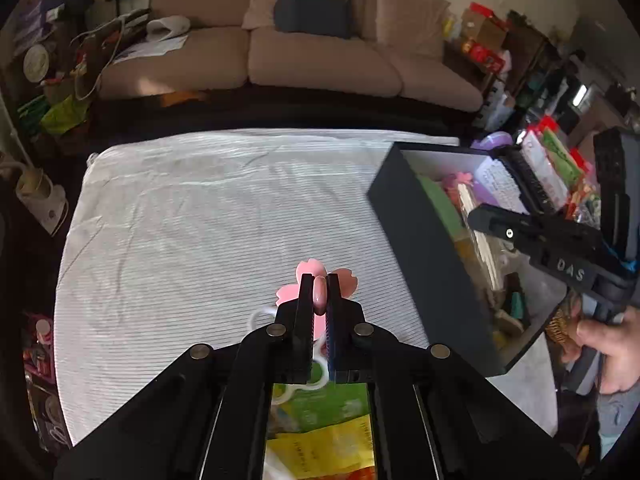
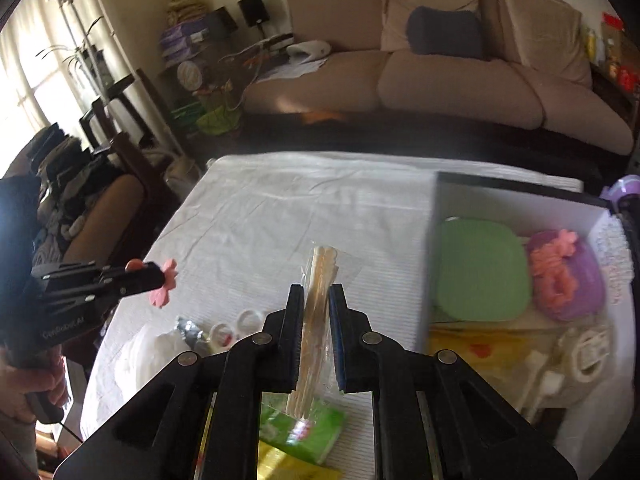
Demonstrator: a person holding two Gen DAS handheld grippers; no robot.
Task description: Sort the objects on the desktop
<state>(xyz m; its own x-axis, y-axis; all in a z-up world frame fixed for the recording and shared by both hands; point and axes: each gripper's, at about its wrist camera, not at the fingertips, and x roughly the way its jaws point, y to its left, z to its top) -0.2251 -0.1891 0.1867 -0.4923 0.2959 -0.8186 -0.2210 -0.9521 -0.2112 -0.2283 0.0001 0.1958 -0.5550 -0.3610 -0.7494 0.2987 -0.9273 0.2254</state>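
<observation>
My left gripper (image 1: 320, 284) is shut on a pink flower-shaped piece (image 1: 316, 280) and holds it above the white striped tablecloth (image 1: 200, 220). From the right wrist view the same gripper (image 2: 158, 278) shows at the left with the pink flower (image 2: 165, 284) at its tip. My right gripper (image 2: 316, 296) is shut on a clear packet of wooden sticks (image 2: 318, 300), held upright above the cloth, left of the black box (image 2: 520, 196). In the left wrist view the right gripper (image 1: 480, 216) reaches over the box (image 1: 424, 248).
The box holds a green lid (image 2: 480, 268), a purple container with pink flowers (image 2: 564, 276), yellow packets and white plastic parts. White rings (image 2: 248, 322), a foil item and a white pile lie on the cloth. Green and yellow packets (image 2: 304, 432) lie near the front. A sofa stands behind.
</observation>
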